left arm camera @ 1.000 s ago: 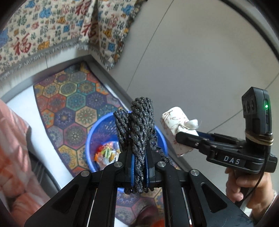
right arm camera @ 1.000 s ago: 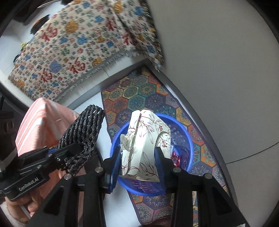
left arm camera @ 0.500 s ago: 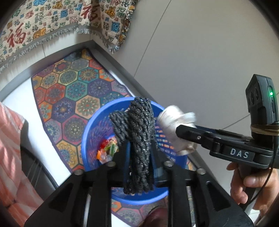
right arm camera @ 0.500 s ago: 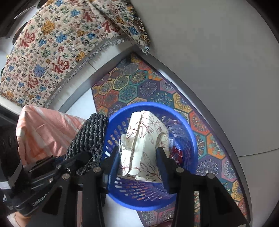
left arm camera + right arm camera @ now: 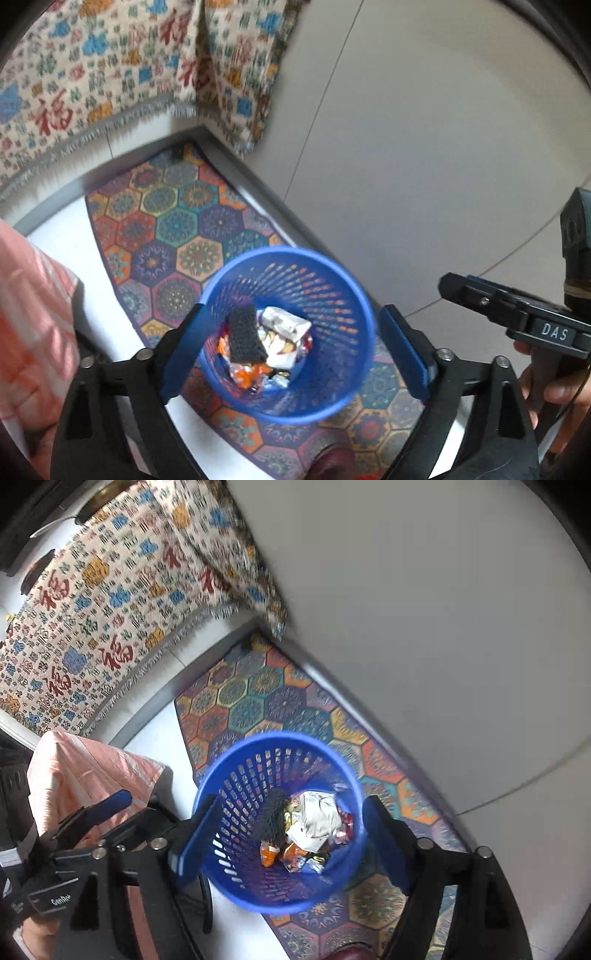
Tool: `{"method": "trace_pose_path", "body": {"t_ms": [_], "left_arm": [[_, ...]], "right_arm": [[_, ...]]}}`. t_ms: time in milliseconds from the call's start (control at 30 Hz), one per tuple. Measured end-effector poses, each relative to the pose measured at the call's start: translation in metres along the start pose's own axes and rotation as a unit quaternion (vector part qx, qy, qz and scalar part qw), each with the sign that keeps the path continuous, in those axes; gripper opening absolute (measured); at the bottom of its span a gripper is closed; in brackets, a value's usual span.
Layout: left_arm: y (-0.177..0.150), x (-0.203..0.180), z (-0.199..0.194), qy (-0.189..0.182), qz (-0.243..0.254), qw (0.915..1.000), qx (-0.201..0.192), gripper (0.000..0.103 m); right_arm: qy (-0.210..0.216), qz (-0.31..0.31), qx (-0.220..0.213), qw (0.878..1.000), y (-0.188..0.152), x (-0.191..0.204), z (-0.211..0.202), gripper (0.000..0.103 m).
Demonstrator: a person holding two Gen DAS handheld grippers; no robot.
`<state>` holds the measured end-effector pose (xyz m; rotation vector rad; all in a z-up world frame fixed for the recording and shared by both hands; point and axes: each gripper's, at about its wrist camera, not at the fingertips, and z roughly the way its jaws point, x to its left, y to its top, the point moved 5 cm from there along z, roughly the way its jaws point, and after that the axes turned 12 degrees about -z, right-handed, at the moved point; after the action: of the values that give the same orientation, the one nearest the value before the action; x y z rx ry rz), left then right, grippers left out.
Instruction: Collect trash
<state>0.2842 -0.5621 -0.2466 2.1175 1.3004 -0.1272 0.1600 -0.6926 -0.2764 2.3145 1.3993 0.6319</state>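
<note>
Since the frame before, both loads had dropped: the left gripper (image 5: 295,347) and right gripper (image 5: 288,834) hung spread wide and empty. Straight below both sets of jaws, in the blue basket (image 5: 360,295), lay the black netted piece (image 5: 244,336), its long axis apparently running away from them. Just right of it sat the floral packet (image 5: 317,818).

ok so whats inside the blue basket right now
The blue basket holds a black woven piece, a white floral wrapper and orange snack packets. Anything beneath that pile is covered, as is most of the basket floor.
</note>
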Motion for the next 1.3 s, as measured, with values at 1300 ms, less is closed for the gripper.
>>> {"method": "trace_pose_path", "body": {"t_ms": [1300], "left_arm": [[-0.072,-0.013,-0.234,0.099,0.03,0.9897,-0.099,0.103]], "right_arm": [[-0.131,-0.096,-0.097,0.982,-0.115,0.152,-0.269,0.103]]}}
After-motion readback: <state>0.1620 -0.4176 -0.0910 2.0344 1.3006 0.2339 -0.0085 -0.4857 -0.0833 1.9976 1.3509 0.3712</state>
